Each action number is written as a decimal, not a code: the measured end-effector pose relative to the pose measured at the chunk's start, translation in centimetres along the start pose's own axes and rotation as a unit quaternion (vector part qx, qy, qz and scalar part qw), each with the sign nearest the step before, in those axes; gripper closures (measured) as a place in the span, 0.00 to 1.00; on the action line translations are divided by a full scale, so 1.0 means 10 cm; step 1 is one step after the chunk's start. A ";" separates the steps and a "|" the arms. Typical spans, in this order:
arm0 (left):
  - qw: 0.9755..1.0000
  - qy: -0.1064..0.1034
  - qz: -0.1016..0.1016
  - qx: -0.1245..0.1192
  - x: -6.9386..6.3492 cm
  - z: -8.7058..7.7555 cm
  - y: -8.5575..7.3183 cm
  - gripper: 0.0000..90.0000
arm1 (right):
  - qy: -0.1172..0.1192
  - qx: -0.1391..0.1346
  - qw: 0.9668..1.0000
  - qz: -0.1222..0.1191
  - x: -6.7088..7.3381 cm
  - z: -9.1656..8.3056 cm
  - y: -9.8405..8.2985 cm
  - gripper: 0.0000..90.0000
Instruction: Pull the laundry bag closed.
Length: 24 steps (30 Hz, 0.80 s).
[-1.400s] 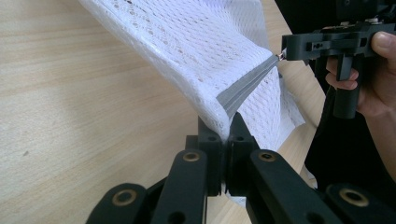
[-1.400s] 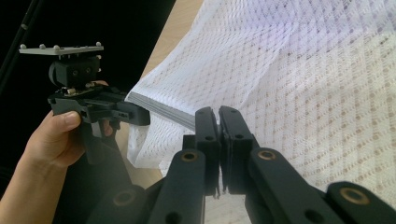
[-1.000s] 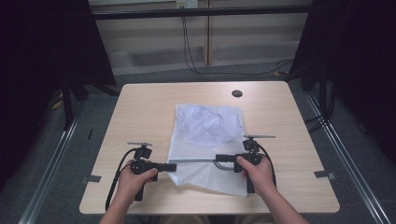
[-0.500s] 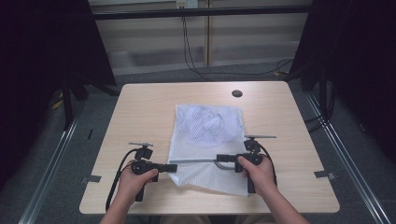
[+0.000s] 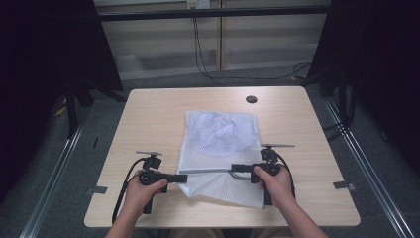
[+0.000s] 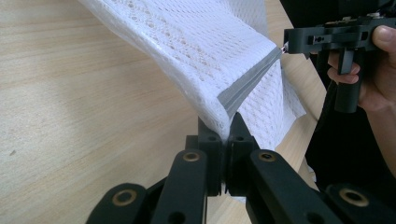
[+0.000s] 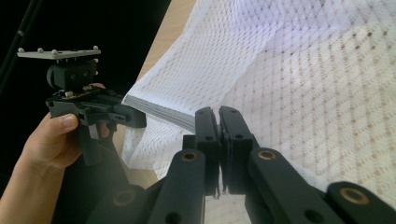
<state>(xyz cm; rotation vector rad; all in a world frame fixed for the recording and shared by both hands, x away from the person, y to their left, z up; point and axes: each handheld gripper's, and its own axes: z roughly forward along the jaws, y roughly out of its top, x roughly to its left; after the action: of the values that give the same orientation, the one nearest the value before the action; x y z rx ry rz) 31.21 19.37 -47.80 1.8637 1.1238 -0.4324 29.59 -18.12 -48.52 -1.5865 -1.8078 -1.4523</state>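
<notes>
On the pale wooden table [image 5: 148, 119], seen from the high view, a white mesh laundry bag [image 5: 220, 131] lay flat near the middle, its near end lifted. We saw the left gripper [image 5: 182, 177] and the right gripper [image 5: 235, 168] each clamped on one end of the bag's grey zipper strip [image 5: 208, 170], which was stretched taut between them.

In the left gripper view, the jaws were pressed together on the strip's [image 6: 247, 86] end, with the right gripper [image 6: 286, 46] at its far end.

In the right gripper view, the jaws pinched the strip [image 7: 161, 112] likewise, with the left gripper [image 7: 135, 119] opposite.

We judged the step to be tensioning the zipper edge; next, one gripper would need to hold firm while the other found the slider.
</notes>
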 end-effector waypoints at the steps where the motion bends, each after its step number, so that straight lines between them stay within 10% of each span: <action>1: 1.000 0.000 0.002 0.000 0.00 0.00 0.00 0.98 | -0.001 -0.002 1.000 0.002 -0.01 -0.01 0.00 0.97; 24: 1.000 -0.006 -0.006 0.002 -0.01 0.00 -0.01 0.98 | -0.003 -0.003 1.000 0.009 -0.06 -0.07 0.01 0.97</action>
<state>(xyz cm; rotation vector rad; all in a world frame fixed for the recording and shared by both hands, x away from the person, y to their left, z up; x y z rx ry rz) 31.05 19.38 -47.77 1.8575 1.1268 -0.4520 29.63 -19.04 -48.58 -1.6074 -1.7902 -1.4478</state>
